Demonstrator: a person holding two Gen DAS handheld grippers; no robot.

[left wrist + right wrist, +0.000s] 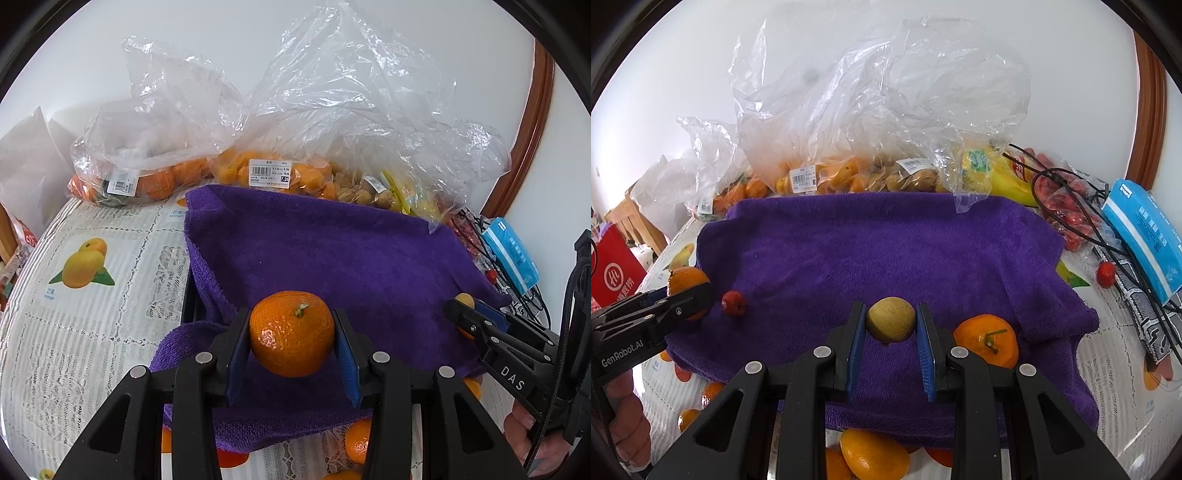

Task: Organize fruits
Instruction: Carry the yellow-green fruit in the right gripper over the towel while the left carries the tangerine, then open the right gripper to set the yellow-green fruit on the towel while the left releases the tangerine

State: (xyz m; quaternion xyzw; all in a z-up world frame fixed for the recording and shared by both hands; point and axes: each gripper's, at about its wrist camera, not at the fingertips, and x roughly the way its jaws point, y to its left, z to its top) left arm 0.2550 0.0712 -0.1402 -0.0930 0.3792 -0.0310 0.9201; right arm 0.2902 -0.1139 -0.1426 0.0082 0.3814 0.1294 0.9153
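A purple towel covers the middle of the table. My left gripper is shut on a mandarin with a short stem, held just above the towel's near edge. In the right wrist view the same gripper and its mandarin appear at the left. My right gripper is shut on a small round yellow-brown fruit; it also shows at the right of the left wrist view. On the towel lie another mandarin and a small red fruit.
Clear plastic bags stand behind the towel: mandarins, small orange fruits, brownish husked fruits and bananas. At the right are red fruits in a bag, black cables and a blue tissue pack. The tablecloth bears fruit prints.
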